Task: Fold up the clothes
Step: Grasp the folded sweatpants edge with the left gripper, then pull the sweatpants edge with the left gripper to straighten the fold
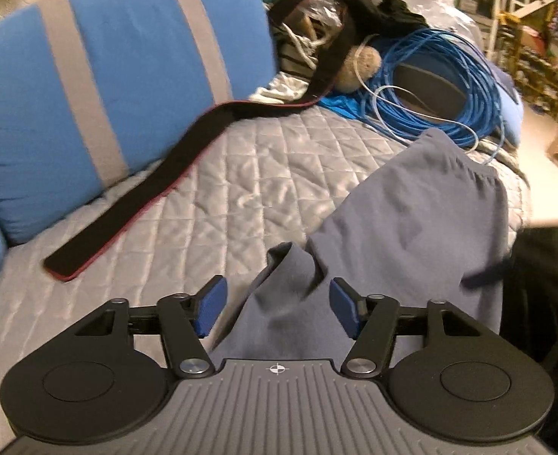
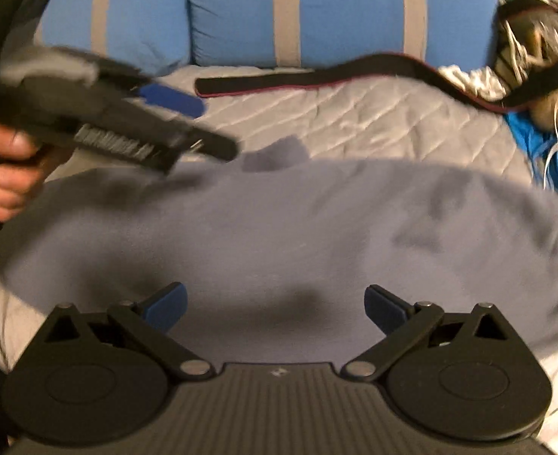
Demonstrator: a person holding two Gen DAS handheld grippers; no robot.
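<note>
Your left gripper [image 1: 278,313] straddles a peak of the shirt [image 1: 411,223] on the bed [image 1: 203,197], pads not pinching; right gripper [image 2: 275,309] gapes empty. Lift now and it slips.

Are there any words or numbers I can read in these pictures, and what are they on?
No words or numbers can be read in either view.
White marking on the side of the left gripper, in the right wrist view: too blurred to read.
Crosshair sign, not a word, on the ribbed plate behind the jaws in the left wrist view.
Small white mark on the same plate of the right gripper: too small to read.
</note>
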